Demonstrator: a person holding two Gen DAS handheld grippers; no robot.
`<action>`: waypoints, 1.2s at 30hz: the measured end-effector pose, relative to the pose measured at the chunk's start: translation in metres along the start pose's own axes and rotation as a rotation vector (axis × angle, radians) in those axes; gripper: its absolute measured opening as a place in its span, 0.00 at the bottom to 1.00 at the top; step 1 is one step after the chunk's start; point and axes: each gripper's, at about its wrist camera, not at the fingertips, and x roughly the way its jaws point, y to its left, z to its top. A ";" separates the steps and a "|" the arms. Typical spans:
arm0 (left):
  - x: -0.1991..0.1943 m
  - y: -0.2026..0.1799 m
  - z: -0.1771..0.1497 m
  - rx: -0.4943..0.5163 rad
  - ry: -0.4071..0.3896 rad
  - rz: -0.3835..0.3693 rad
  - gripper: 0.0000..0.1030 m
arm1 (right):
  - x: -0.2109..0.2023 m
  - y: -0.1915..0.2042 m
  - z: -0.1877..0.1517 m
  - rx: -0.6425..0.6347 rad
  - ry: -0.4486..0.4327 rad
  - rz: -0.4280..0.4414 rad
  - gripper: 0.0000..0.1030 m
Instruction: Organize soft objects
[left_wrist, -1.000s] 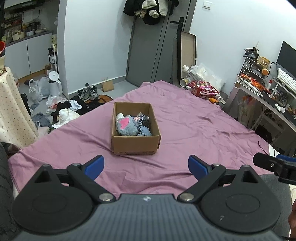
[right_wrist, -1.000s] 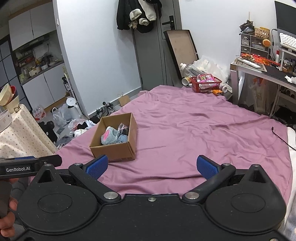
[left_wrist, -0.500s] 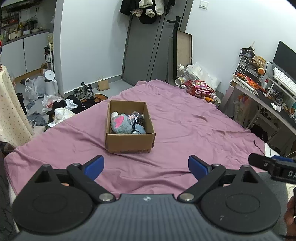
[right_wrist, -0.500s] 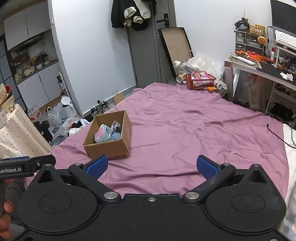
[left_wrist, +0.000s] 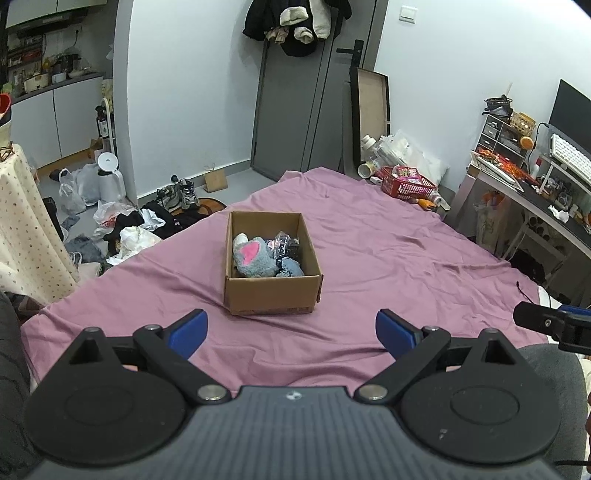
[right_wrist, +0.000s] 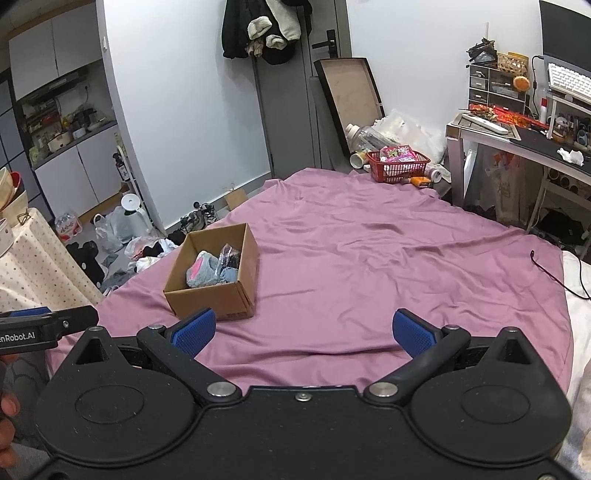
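— So where does the cardboard box (left_wrist: 271, 293) sit?

— On the purple sheet (left_wrist: 369, 266), toward the bed's left side, well back from the near edge. Its top is open, and a grey plush with a pink patch (left_wrist: 254, 257) lies inside, touching a small blue-grey soft piece (left_wrist: 291, 266) and a dark crinkly packet (left_wrist: 286, 245).

— And the two tools?

— Both released. The left gripper (left_wrist: 291, 330) has its blue pads (left_wrist: 186, 332) spread wide with nothing between them, hanging over the near part of the sheet. The right gripper (right_wrist: 303, 332) is the same, jaws apart and empty, with the box off to its left.

— How much room is there to move?

— Plenty to the right of the box: bare, wrinkled sheet runs across to the far and right edges. A thin black cable (right_wrist: 554, 275) crosses the right border.

— What crowds the edges?

— Bags and clothes on the floor (left_wrist: 125, 229) beyond the left edge, a dotted tablecloth (left_wrist: 26, 229) near that corner, a red basket (right_wrist: 399, 162) at the far corner, and a desk (right_wrist: 517, 140) along the right side.
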 end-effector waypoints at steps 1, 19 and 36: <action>0.000 0.000 0.000 -0.001 0.001 -0.002 0.94 | 0.000 0.000 0.000 0.000 0.000 -0.001 1.00; -0.001 0.001 0.000 -0.005 -0.005 -0.006 0.94 | -0.004 -0.008 0.004 0.007 -0.008 -0.008 1.00; -0.001 0.000 0.001 -0.004 -0.005 -0.006 0.94 | -0.006 -0.012 0.004 0.009 -0.005 -0.006 1.00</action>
